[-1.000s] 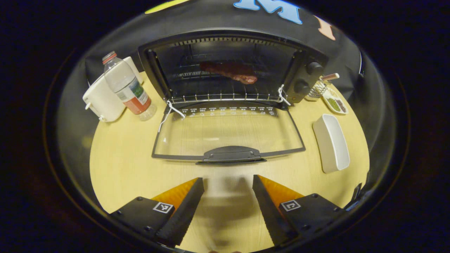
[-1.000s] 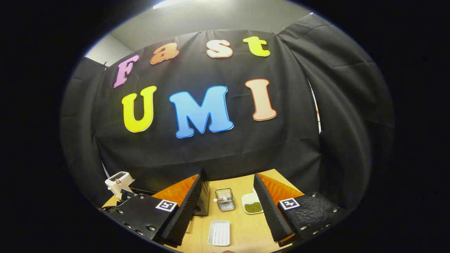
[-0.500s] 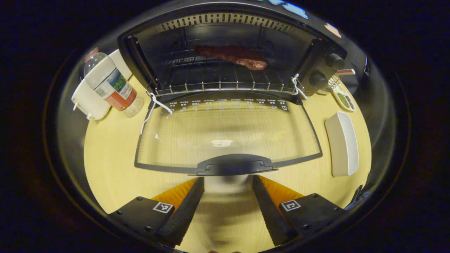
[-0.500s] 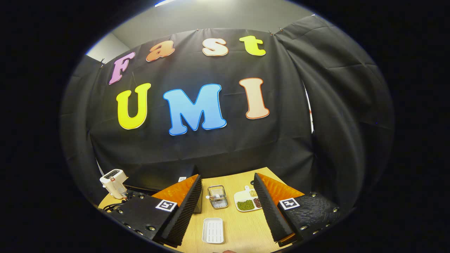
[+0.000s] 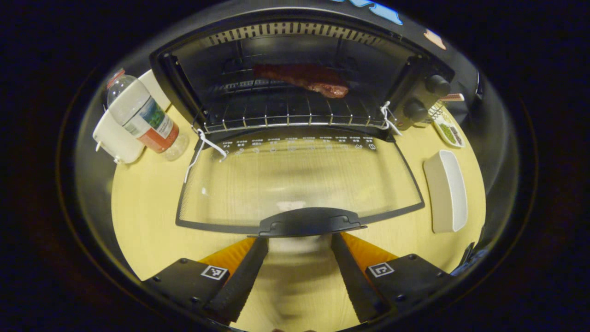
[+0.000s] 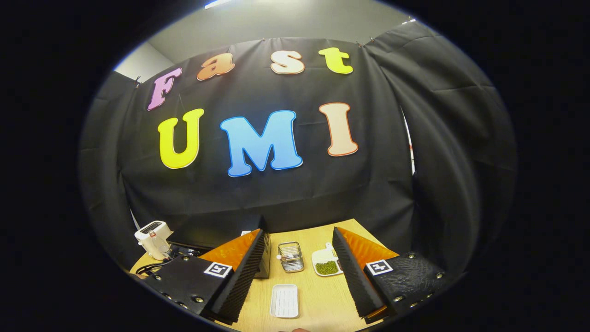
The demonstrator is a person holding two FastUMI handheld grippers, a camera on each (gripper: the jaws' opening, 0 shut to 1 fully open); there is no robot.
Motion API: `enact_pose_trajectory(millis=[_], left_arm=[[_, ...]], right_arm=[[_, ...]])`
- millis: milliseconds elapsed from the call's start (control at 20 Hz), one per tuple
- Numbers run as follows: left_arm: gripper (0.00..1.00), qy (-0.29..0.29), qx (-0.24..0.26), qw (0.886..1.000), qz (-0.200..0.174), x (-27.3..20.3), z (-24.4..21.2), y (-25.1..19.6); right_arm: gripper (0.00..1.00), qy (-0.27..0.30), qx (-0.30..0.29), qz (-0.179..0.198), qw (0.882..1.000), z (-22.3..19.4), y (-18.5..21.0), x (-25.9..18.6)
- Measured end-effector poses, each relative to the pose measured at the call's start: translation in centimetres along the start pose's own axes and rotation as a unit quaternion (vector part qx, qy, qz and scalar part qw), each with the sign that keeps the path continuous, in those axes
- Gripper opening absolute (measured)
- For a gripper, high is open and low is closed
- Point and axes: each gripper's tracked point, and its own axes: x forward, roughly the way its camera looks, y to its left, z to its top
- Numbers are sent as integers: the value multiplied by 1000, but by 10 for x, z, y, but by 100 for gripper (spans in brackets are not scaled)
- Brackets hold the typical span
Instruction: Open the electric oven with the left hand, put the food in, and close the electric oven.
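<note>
In the left gripper view the black electric oven (image 5: 417, 69) stands open, its glass door (image 5: 299, 180) folded flat onto the wooden table. A reddish-brown piece of meat (image 5: 302, 77) lies on the wire rack (image 5: 295, 113) inside. My left gripper (image 5: 299, 242) is open, its fingertips just under the front edge of the door handle (image 5: 309, 221), nothing between them. In the right gripper view my right gripper (image 6: 298, 235) is open and empty, held high above the table's right side, where the oven's corner (image 6: 216, 228) shows behind the left finger.
A water bottle (image 5: 140, 115) and a white appliance (image 5: 115, 138) stand left of the oven. A white rectangular tray (image 5: 445, 191) lies to its right, with a wire basket (image 6: 290, 256) and a small dish of green beans (image 6: 327, 265) behind it.
My left gripper has moved forward toward the oven, so the door handle now lies right at its fingertips. The right gripper has only drifted slightly.
</note>
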Motion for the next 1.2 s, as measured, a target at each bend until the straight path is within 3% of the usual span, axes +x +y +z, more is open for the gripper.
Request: enact_pose_trajectory(millis=[50, 600, 900, 1050, 1200], left_arm=[[95, -7, -2, 1000, -1, -5, 1, 0], [99, -73, -3, 997, 5, -56, 24, -3], [92, -93, 11, 995, 18, -68, 39, -2], [99, -102, 16, 994, 23, -71, 47, -2], [95, -106, 12, 994, 26, -73, 52, -1]], right_arm=[[90, 1, -1, 1, 1000, 0, 1, -1], [90, 5, 0, 34, 999, 0, 13, -1], [90, 4, 1, 36, 999, 0, 11, -1], [90, 9, 6, 32, 999, -4, 5, -2], [90, 5, 14, 25, 1000, 0, -3, -1]])
